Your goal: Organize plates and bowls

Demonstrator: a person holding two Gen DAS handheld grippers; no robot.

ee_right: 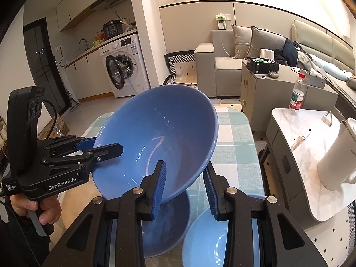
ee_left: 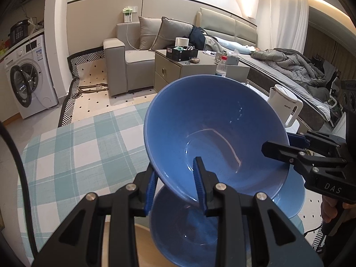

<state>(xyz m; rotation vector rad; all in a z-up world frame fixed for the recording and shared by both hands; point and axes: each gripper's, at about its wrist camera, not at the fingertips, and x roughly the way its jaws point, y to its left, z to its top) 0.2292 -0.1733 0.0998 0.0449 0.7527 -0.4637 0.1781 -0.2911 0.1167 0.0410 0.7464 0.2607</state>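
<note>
While both grippers, left [ee_left: 175,184] and right [ee_right: 185,188], pinch opposite rims, the tilted bowl [ee_left: 213,133] hangs directly above a second bowl [ee_left: 184,229].

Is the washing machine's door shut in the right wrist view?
No: the washing machine has its round door swung open.

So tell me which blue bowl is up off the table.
The large blue bowl, tilted, its rim clamped by both the left gripper and right gripper. The darker bowl and lighter bowl lie below.
</note>
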